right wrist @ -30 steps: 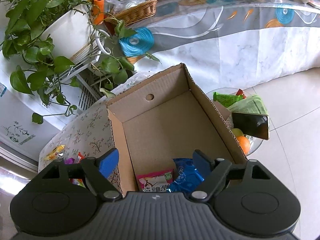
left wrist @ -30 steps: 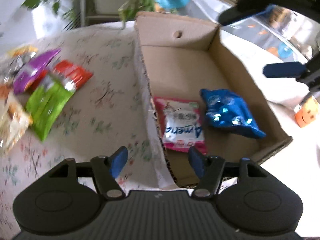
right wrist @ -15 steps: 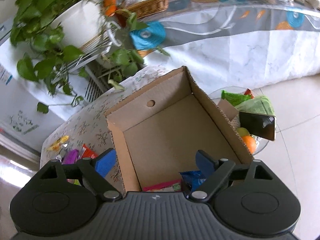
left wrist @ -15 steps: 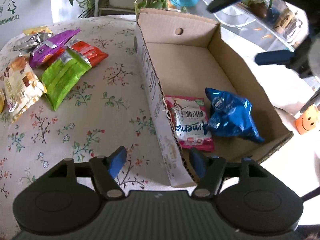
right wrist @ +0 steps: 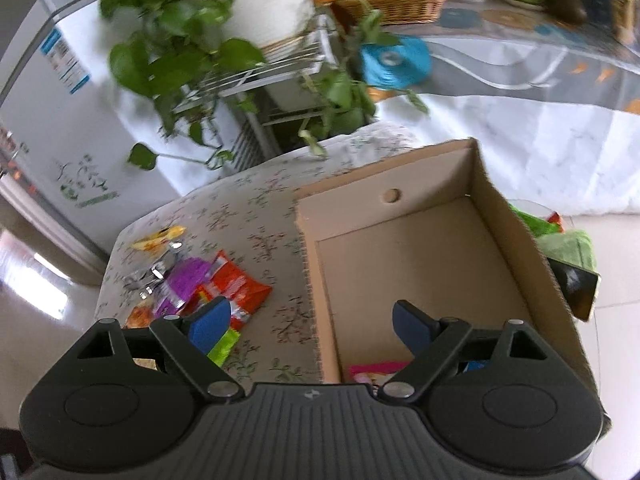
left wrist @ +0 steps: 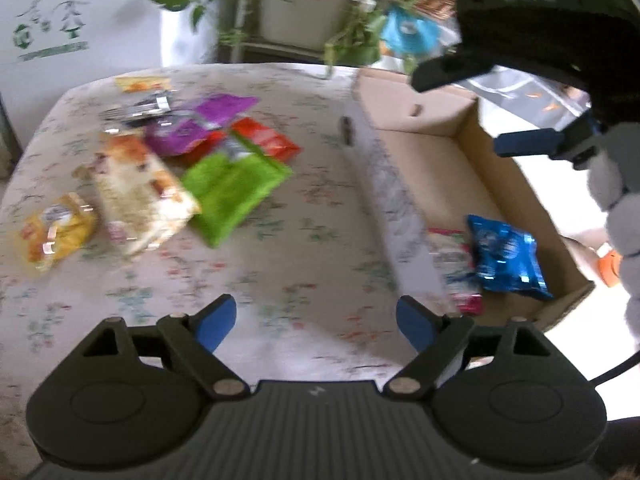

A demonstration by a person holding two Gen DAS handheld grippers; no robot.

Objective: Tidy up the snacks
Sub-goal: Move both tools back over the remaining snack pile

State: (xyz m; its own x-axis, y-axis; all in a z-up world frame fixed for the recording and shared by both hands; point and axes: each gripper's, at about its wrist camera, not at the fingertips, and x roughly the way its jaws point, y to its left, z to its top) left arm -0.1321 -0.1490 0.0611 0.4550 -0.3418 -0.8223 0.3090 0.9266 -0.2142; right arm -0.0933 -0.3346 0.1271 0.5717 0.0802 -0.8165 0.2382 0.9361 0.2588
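Observation:
A cardboard box (left wrist: 472,168) stands on the right of a floral table (left wrist: 304,240). In it lie a blue snack bag (left wrist: 506,258) and a pink-and-white bag (left wrist: 456,264). Several snack bags lie loose on the left: green (left wrist: 232,192), red (left wrist: 266,140), purple (left wrist: 200,128), beige (left wrist: 140,192), yellow (left wrist: 56,232). My left gripper (left wrist: 316,322) is open and empty above the table, left of the box. My right gripper (right wrist: 310,326) is open and empty above the box's left wall (right wrist: 316,300); it also shows in the left wrist view (left wrist: 532,142).
Potted plants on a white rack (right wrist: 256,64) stand behind the table. A table with a marbled cloth (right wrist: 520,92) and a wicker basket (right wrist: 400,4) lies beyond the box. A low stand with fruit and a green bag (right wrist: 568,248) sits right of the box.
Both grippers have swung to the left. The left view now centres on the table instead of the box wall. The right view now shows the loose snacks.

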